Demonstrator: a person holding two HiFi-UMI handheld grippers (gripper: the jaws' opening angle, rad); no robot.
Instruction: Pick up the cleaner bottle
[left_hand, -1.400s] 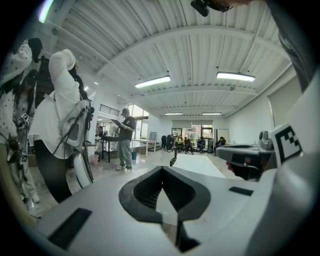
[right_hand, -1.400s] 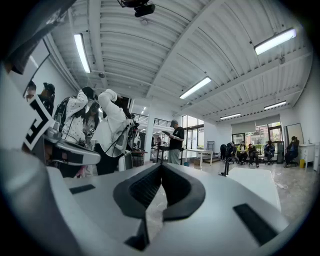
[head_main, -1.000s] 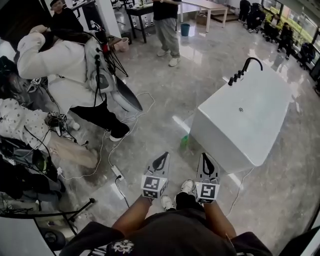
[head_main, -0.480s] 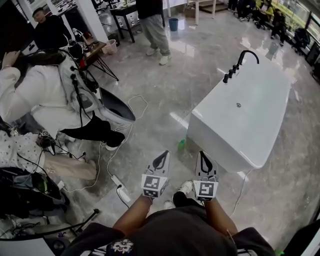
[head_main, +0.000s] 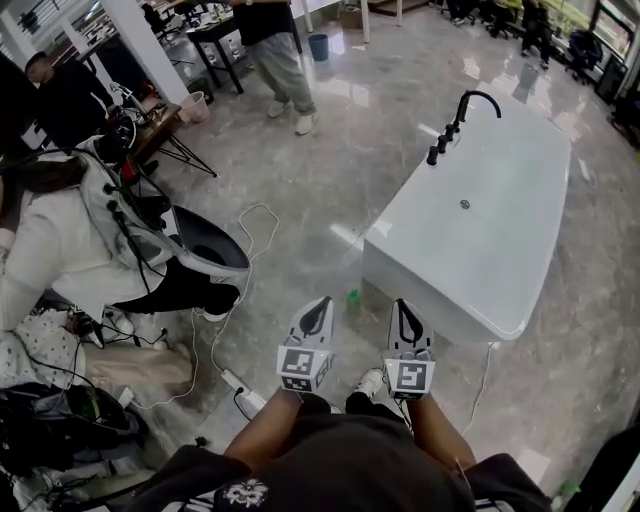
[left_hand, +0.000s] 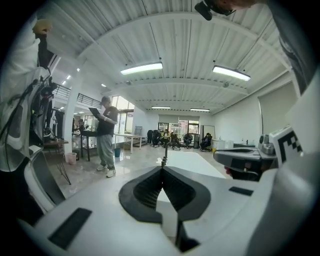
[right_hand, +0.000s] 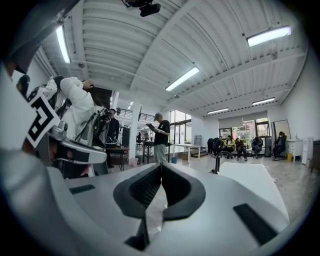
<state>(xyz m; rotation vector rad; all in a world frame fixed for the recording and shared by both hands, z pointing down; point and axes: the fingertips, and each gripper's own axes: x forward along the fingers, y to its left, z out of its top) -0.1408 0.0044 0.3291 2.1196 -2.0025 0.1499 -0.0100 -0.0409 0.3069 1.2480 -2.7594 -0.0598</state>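
**Both tongs shut, green bottle waiting on the floor by the tub**

The left gripper is showing its two black jaws pressed together, with nothing between them. The right gripper is doing the same. Each one is wearing smooth pale grey plastic, black ribbed pads and a cube with black and white squares.

The cleaner bottle is standing on the floor, just beside the near corner of the bathtub. In the head view it is sitting between the two gripper tips and a little ahead of them, apart from both. It is looking like a tiny green spot, too small to show its shape or cap. In both gripper views the grey gripper bodies are covering the low floor, so it is not showing there.

The bathtub is looking long, white and smooth, with rounded edges and a curved black tap. The floor is shining like grey stone. A thin white cable is curling across it.

A person in a puffy white jacket is getting cut off at the left edge
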